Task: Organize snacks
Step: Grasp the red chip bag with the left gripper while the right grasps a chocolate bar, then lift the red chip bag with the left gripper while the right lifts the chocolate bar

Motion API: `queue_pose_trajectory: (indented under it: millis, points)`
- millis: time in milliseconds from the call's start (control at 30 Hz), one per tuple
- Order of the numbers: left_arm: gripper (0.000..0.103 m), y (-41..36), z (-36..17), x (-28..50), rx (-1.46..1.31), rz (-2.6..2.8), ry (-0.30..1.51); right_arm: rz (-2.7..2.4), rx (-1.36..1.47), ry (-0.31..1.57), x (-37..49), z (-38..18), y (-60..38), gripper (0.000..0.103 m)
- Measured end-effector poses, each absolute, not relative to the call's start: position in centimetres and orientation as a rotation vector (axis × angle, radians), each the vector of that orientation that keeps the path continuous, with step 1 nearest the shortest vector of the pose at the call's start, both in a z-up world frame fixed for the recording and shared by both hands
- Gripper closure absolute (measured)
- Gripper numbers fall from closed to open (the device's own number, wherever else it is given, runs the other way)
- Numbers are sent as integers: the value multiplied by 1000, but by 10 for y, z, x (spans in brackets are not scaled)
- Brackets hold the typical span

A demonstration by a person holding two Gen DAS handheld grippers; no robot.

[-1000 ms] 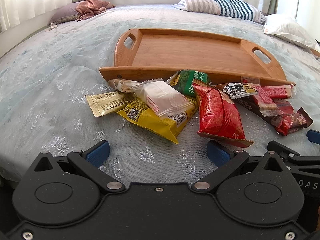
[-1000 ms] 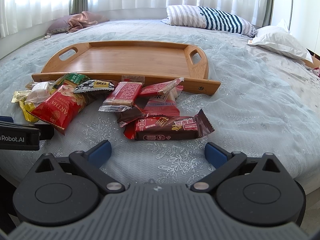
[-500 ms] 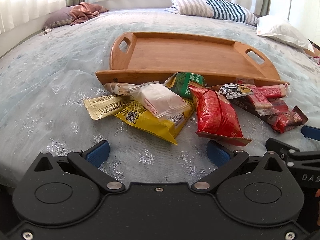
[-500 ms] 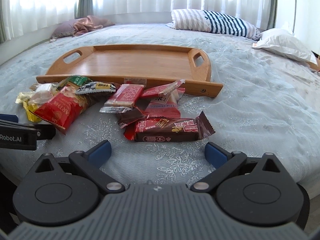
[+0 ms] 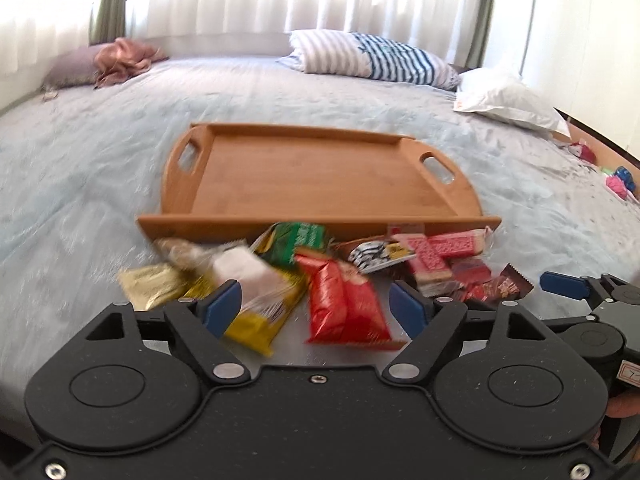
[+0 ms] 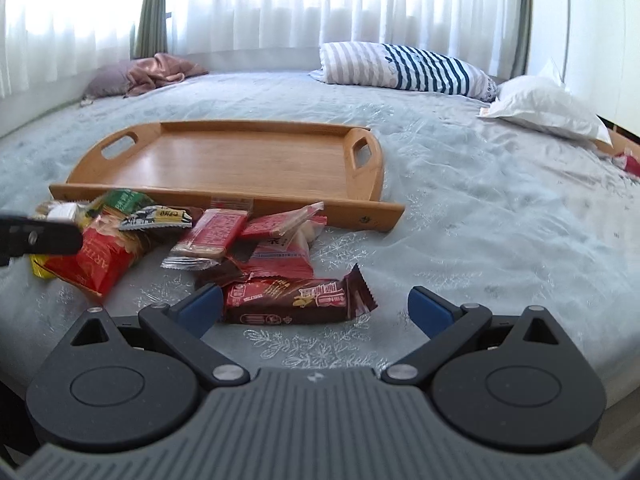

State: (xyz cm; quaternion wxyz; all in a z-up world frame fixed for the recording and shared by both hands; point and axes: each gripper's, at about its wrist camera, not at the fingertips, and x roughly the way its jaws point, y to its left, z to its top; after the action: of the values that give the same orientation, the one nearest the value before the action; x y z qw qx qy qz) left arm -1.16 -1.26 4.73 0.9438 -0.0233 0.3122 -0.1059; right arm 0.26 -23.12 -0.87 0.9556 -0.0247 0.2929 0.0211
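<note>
Two grippers hover before the tray [image 5: 320,184], which holds nothing; snacks [image 5: 344,276] lie heaped against its near edge. Left gripper [image 5: 316,304] lifted, jaws just narrowed, nothing between; right gripper [image 6: 316,306] gapes empty. Pick imminent, probably

1. The heap of snack packets [image 5: 320,276] at the wooden tray's [image 5: 320,222] near rim is smeared by motion in the left wrist view; its print cannot be read.
2. The yellow packet [image 6: 38,266] is largely hidden behind the left gripper's black finger [image 6: 40,236] in the right wrist view.
3. Small bright objects [image 5: 618,182] at the bed's right edge are too small to identify.
</note>
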Motion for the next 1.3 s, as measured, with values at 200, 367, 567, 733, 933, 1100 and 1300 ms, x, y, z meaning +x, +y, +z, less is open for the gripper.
queue_pose_trajectory:
  millis: [200, 367, 567, 733, 933, 1100, 1300]
  points:
    - [35, -31, 35, 4, -26, -249, 669, 93, -70, 624, 6, -13, -228, 6]
    - [40, -42, 17, 19, -32, -269, 725, 125, -69, 625, 3, -11, -227, 16]
    - [54, -49, 8, 20, 24, -261, 722, 144, -65, 619, 0, -10, -224, 26]
    - [58, -45, 11, 17, 18, -269, 714, 146, -50, 619, -3, -8, -224, 34]
    - [59, -38, 15, 12, 18, -261, 698, 131, -22, 612, -10, -1, -227, 34]
    - [59, -34, 23, 9, 6, -248, 677, 122, -16, 589, -13, 7, -228, 34]
    - [59, -30, 29, 8, -8, -232, 669, 113, -10, 569, -15, 10, -229, 34]
